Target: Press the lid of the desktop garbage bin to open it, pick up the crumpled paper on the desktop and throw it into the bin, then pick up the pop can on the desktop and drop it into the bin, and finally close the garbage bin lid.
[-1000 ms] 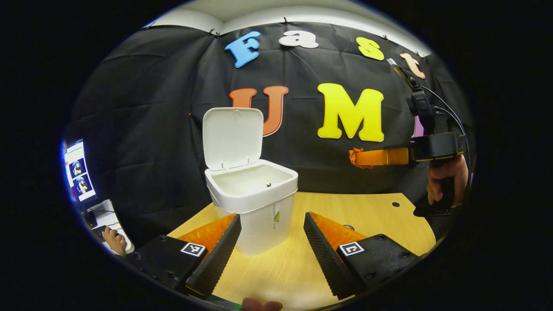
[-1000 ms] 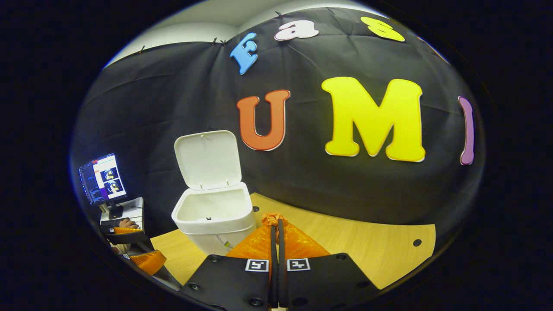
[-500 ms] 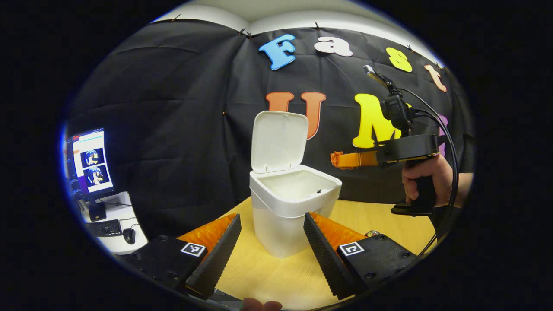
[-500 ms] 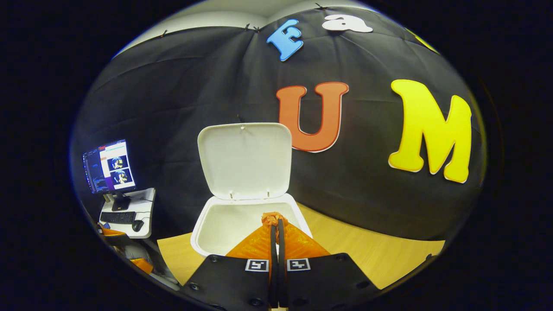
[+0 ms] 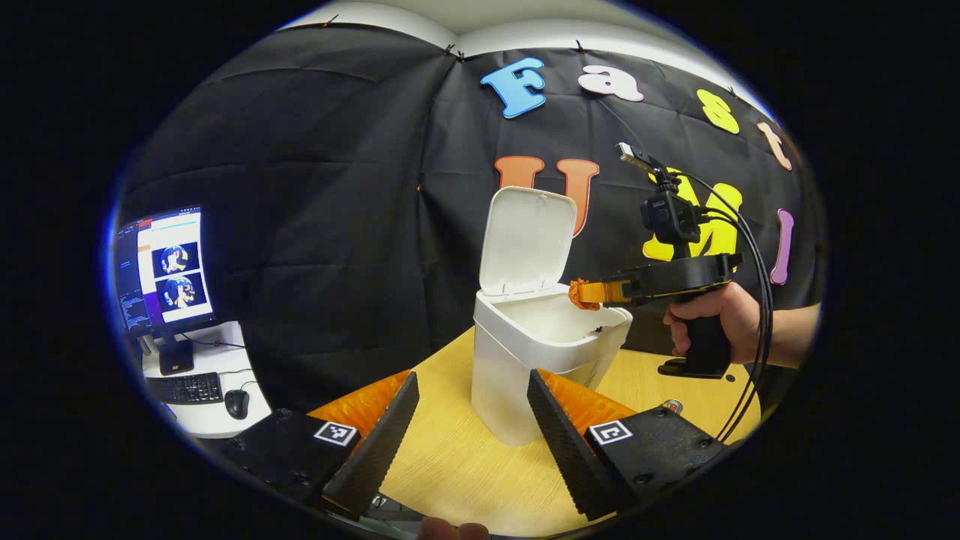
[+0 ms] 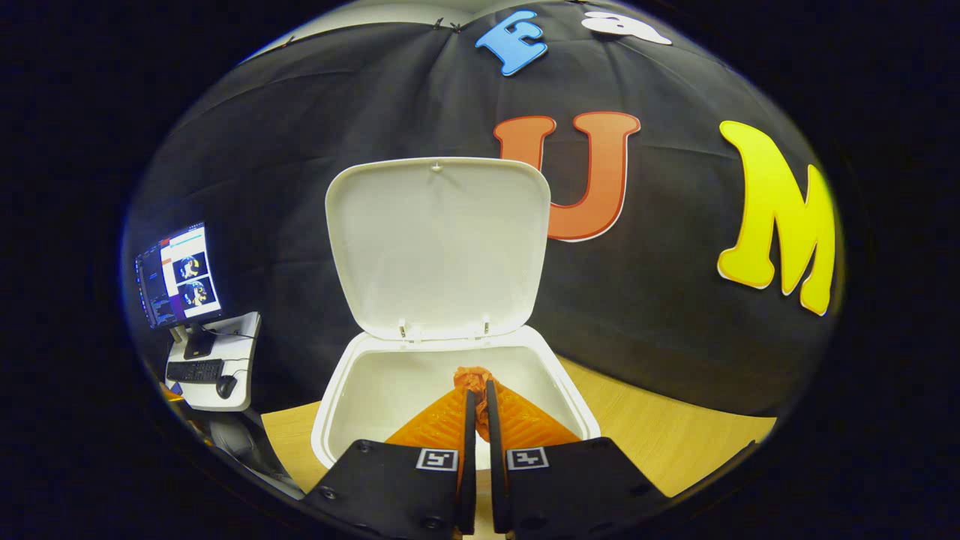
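Pinching crumpled paper (image 6: 472, 379), right gripper (image 6: 477, 391) hangs over bin (image 6: 450, 352).

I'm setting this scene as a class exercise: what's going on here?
A person holds a gripper in each hand. The right gripper, shut on a crumpled orange paper, is over the white plastic desktop bin, whose lid stands open. The left gripper hangs open near the bin on the wooden desktop.
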`<state>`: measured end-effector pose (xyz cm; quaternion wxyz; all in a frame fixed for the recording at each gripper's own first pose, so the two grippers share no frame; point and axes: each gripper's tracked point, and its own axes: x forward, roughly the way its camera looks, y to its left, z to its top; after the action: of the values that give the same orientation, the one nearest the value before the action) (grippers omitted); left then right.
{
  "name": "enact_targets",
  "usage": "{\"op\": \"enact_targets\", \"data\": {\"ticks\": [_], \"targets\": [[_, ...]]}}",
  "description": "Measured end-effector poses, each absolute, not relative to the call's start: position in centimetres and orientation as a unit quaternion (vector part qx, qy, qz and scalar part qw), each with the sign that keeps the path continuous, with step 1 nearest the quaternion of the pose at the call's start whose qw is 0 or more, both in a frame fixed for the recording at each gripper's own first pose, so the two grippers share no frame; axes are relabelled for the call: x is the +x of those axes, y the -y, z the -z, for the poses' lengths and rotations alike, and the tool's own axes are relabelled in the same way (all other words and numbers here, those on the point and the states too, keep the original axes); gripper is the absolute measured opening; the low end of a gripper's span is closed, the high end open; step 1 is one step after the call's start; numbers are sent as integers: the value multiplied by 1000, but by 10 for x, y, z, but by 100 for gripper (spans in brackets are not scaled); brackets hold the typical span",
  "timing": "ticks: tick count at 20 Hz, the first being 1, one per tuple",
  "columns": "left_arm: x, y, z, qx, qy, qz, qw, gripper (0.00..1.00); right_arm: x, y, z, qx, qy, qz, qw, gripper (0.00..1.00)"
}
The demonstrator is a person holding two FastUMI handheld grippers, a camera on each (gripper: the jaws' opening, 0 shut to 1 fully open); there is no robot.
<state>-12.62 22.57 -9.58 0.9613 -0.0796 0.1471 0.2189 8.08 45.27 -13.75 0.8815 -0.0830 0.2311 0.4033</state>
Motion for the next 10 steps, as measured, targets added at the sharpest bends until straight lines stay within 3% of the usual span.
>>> {"op": "enact_targets", "data": {"ticks": [2, 5, 6, 9, 10], "targets": [[-126, -229, 99, -82, -149, -217, 961, 96, 81, -452, 142, -86, -237, -400, 881, 10], [-125, -231, 102, -83, -147, -212, 963, 96, 82, -450, 142, -88, -234, -397, 883, 22], [-124, -228, 101, -85, -144, -209, 964, 96, 86, -448, 140, -90, -232, -394, 885, 31], [-120, -224, 100, -85, -142, -202, 965, 96, 86, -444, 136, -87, -228, -392, 887, 35], [-119, -222, 100, -86, -143, -199, 966, 96, 84, -443, 138, -87, -230, -394, 886, 49]]}}
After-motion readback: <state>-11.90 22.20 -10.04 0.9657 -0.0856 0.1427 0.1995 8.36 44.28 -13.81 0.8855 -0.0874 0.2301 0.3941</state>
